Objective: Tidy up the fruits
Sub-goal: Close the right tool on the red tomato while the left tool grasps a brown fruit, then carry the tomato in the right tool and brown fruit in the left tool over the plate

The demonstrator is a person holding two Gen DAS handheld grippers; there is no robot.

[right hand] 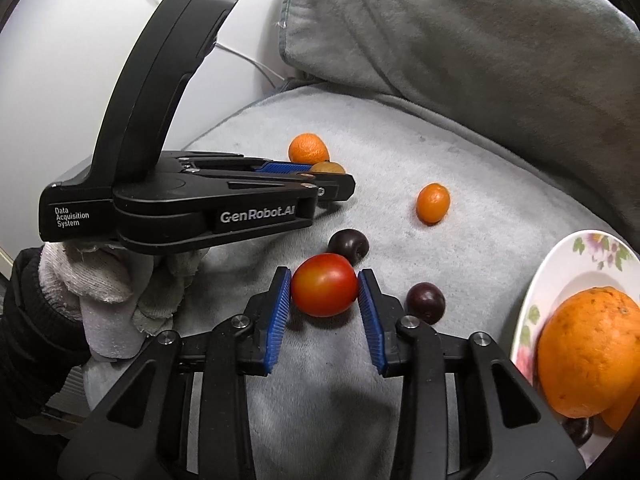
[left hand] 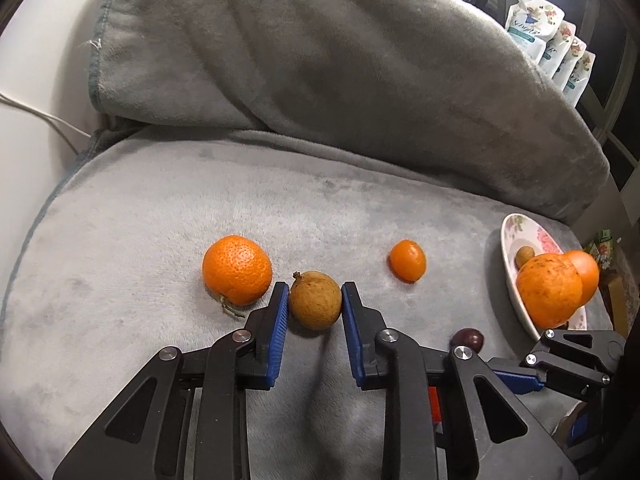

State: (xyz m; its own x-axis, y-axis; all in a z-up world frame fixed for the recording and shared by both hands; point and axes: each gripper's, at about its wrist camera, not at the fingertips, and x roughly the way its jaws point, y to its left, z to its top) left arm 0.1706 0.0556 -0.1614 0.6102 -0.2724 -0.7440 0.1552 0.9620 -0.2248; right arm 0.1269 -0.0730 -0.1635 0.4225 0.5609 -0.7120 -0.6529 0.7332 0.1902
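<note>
My left gripper [left hand: 315,300] has its blue pads against both sides of a brown longan [left hand: 315,300] lying on the grey blanket. A mandarin [left hand: 237,275] lies just to its left and a small orange kumquat [left hand: 407,261] to its right. My right gripper [right hand: 324,286] has its pads on both sides of a red tomato [right hand: 324,285], the left pad touching. Two dark plums [right hand: 349,246] [right hand: 425,302] lie beside the tomato. A floral plate [right hand: 536,304] at the right holds a large orange [right hand: 592,354] and another dark plum [right hand: 579,429].
A grey pillow [left hand: 320,60] rises behind the blanket. The left gripper body [right hand: 176,200] and gloved hand [right hand: 120,280] fill the left of the right wrist view. White pouches [left hand: 548,40] stand at the far right. A white cable [left hand: 40,116] runs along the left.
</note>
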